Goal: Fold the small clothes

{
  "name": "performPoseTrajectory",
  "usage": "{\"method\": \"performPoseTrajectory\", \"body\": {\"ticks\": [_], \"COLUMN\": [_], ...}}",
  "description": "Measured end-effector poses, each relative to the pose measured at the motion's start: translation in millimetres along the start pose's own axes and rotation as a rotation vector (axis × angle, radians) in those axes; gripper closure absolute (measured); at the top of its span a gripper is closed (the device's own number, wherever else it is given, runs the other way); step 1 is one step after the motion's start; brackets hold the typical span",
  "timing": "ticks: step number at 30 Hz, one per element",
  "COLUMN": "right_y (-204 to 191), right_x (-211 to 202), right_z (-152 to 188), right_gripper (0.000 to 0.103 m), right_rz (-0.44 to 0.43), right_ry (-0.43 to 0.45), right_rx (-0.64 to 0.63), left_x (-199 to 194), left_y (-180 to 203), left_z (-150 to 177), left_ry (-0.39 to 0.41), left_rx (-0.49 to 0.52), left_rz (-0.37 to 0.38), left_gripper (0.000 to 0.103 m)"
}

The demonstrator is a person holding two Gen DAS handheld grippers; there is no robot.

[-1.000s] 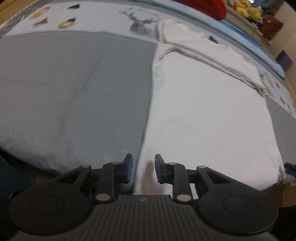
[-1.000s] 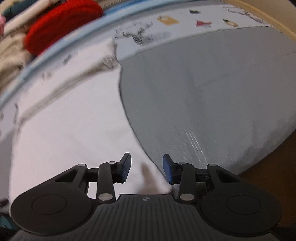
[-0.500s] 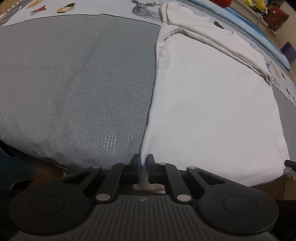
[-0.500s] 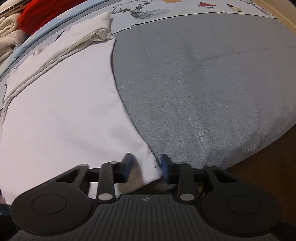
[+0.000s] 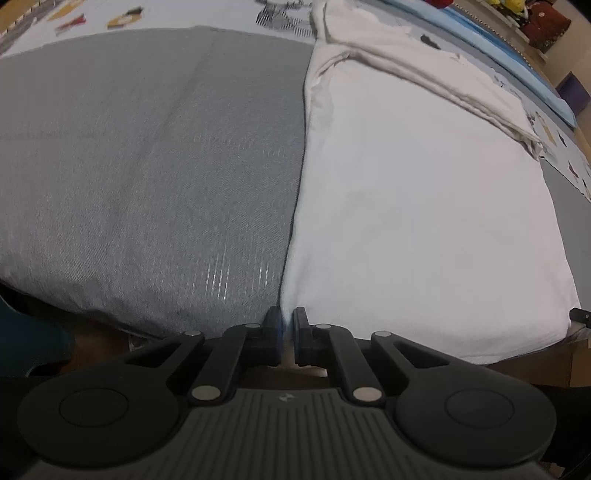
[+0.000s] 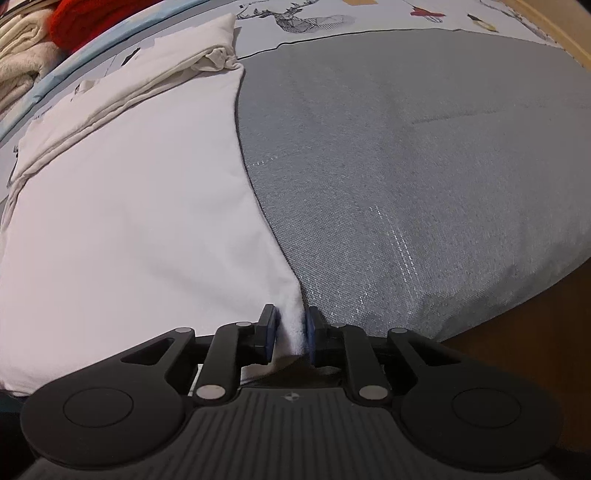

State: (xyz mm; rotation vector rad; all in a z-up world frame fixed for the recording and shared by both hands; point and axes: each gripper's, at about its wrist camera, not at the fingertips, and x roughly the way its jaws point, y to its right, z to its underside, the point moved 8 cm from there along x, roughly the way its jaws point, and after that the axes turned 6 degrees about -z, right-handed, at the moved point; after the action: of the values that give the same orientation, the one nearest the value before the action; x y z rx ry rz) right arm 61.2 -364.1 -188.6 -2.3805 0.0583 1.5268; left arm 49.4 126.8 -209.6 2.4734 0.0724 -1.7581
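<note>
A white garment lies flat on a grey bed cover, its far part folded over into a band. My left gripper is shut on the garment's near left corner, at the bed's front edge. In the right wrist view the same white garment spreads to the left, with the folded band at the far end. My right gripper is shut on the near right corner, a thick bunch of white cloth pinched between its blue pads.
The grey cover drops off at the front edge onto a brown floor. A printed sheet lies beyond the garment. Red cloth and stacked pale towels sit at the far left; toys at far right.
Both grippers went from open to shut: the left onto the garment's near left corner, the right onto its near right corner. Both views settled closer over the cloth.
</note>
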Motion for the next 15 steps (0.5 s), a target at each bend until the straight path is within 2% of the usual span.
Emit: {"method": "performPoseTrajectory", "body": {"ticks": [1,2,5,8,9,15], "right_y": [-1.3,-2.7,-2.8,-1.3,-1.5,-3.6], "right_x": [-1.5,-3.9,-9.3,-4.0,-0.5,0.2], "right_z": [-0.4,-1.8,-6.9,-2.3,0.2,0.1], "right_gripper": [0.096,0.097,0.097,0.095,0.091,0.091], "right_rz": [-0.009,-0.026,-0.053,-0.026,-0.016,-0.003], "right_ry": [0.006,0.016,0.042,0.01,-0.01,-0.013], "right_rx": [-0.005,-0.002,0.012,-0.001,-0.014,-0.028], "left_x": [-3.2,-6.7,-9.3,-1.1,1.6,2.6], "left_y": [0.3,0.1,-1.4,-0.6,0.7,1.5], "left_z": [-1.9,-3.3,-3.2,3.8,6.1,6.0], "left_ry": [0.018,0.034,0.039,-0.023,-0.037,-0.031], "left_rx": [0.003,0.002,-0.009,-0.01,-0.001,0.01], "left_rz": [-0.002,-0.002,0.006,0.021,0.019,0.01], "left_gripper": [0.097,0.097,0.097,0.096,0.096,0.095]}}
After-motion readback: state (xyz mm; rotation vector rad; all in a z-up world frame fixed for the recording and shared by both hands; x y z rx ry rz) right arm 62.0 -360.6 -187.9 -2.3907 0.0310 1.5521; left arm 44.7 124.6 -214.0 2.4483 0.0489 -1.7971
